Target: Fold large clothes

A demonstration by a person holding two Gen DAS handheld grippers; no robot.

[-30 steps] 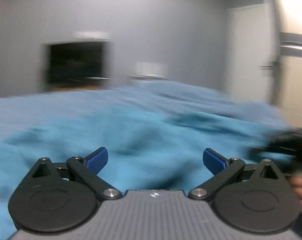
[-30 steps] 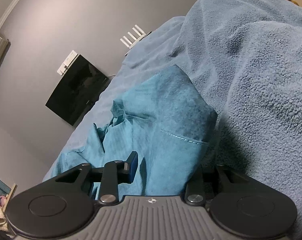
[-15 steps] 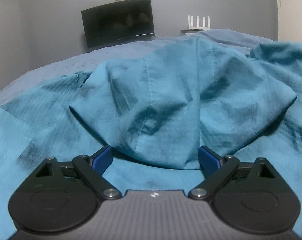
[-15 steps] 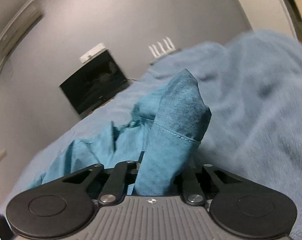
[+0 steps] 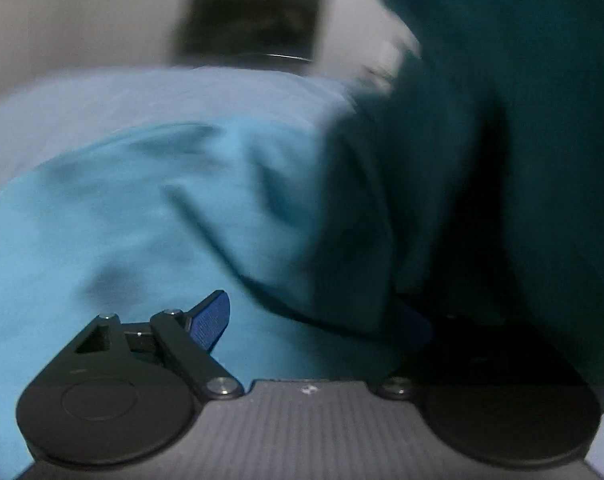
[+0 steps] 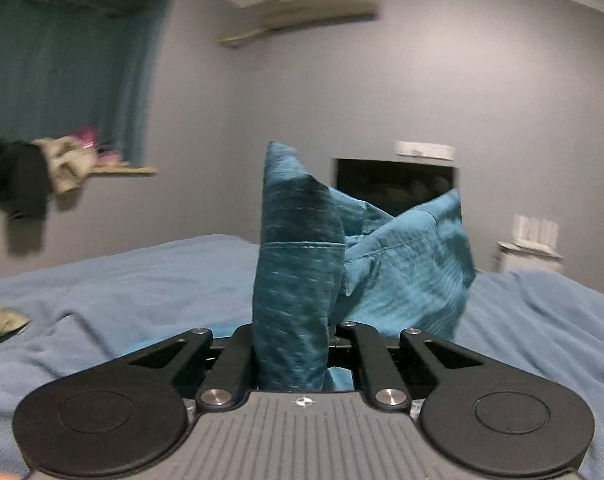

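The bed (image 6: pixel 541 320), under its pale blue blanket (image 6: pixel 142 280), carries everything here, and your teal garment (image 5: pixel 122 220) lies spread over the near part of it, with one section lifted off the bed and hanging as a dark, blurred fold on the right of the left wrist view. Your right gripper (image 6: pixel 292 360) is clenched on a bunched hem of that garment (image 6: pixel 298 260), which stands up between the jaws well above the blanket. Your left gripper (image 5: pixel 313 324) has its jaws spread wide and grasps nothing; one blue pad (image 5: pixel 212 318) is clear, the other is half buried under the hanging cloth. The likely trouble is a crooked fold: you hold only one bunched point, so the loose remainder can twist or double under itself as it comes down. The free cloth draped against your left gripper could also snag on a jaw and drag the laid part out of shape. A thick wad in the right grip may slip if you pull hard. The strong blur in the left view suggests fast motion, which makes misplacement likelier.
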